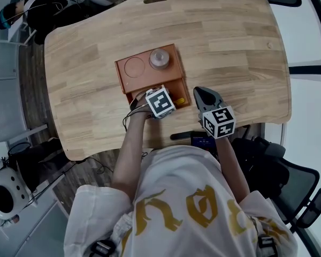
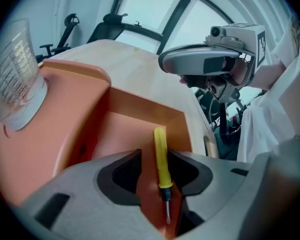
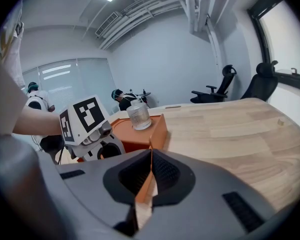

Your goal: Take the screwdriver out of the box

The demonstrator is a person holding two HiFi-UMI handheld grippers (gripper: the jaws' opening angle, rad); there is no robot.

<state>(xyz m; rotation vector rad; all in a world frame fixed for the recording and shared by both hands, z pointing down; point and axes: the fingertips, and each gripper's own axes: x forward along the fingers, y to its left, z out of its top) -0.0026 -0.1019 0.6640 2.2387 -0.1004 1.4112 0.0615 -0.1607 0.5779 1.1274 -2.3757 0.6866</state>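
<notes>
Landmark: orange box [image 1: 150,75], mid wooden table [image 1: 230,47]; clear cup [image 1: 160,58] upright on the box top, far-right corner; a round recess in the lid lies left of the cup; drawer [image 1: 177,87] pulled out of the box's near side, open on top

Screwdriver [image 2: 160,149]: inside the drawer, lying flat on its floor along the right wall; yellow handle toward the box body, metal tip toward the drawer's near end; not lifted

Left gripper [image 2: 155,159]: over the drawer, tilted steeply down into it; tongs apart, one on each side of the screwdriver; right pad just beside the handle, left pad clear of it; no squeeze visible

Right gripper [image 3: 150,151]: at the box's right side, near the drawer's near-right corner; tongs drawn together to a thin slit, a thin orange wall of the drawer pinched in it

Dark office chairs stand beyond the table's far edge, well apart from the box
</notes>
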